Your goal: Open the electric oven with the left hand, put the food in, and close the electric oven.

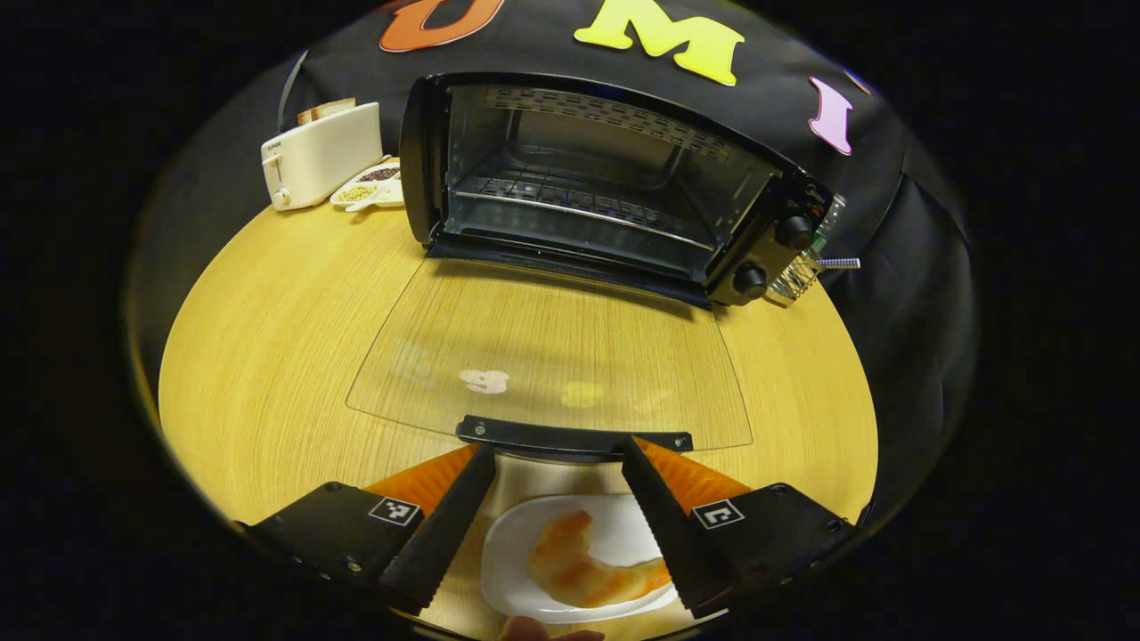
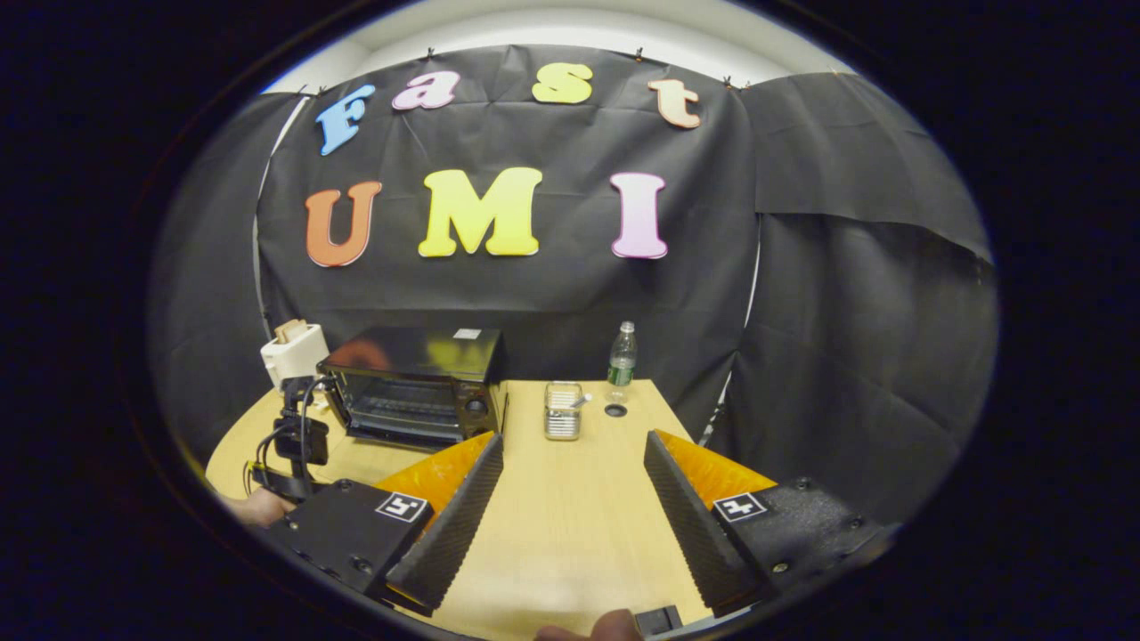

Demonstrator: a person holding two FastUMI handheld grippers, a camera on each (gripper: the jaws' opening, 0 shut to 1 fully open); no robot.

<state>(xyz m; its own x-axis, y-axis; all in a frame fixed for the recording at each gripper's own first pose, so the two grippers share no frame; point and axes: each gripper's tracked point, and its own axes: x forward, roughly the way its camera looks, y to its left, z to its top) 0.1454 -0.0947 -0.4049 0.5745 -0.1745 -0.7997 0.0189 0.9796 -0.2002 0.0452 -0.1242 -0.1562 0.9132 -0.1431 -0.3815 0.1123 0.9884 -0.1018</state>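
- My left tongs (image 1: 557, 463) sit spread wide at the handle (image 1: 574, 436) of the oven's dropped glass door (image 1: 552, 356), gripping nothing.
- The croissant (image 1: 588, 565) lies on a white plate (image 1: 517, 543) beneath them, by the desk's (image 1: 267, 356) near edge.
- My right tongs (image 2: 574, 472) hover wide and empty, level over the desk, facing the oven (image 2: 410, 383).

Black cloth wall (image 2: 828, 294) — creased, pinned along a pale ceiling strip (image 2: 570, 22) — backs a wood-grain table (image 2: 579, 516) (light, rounded).
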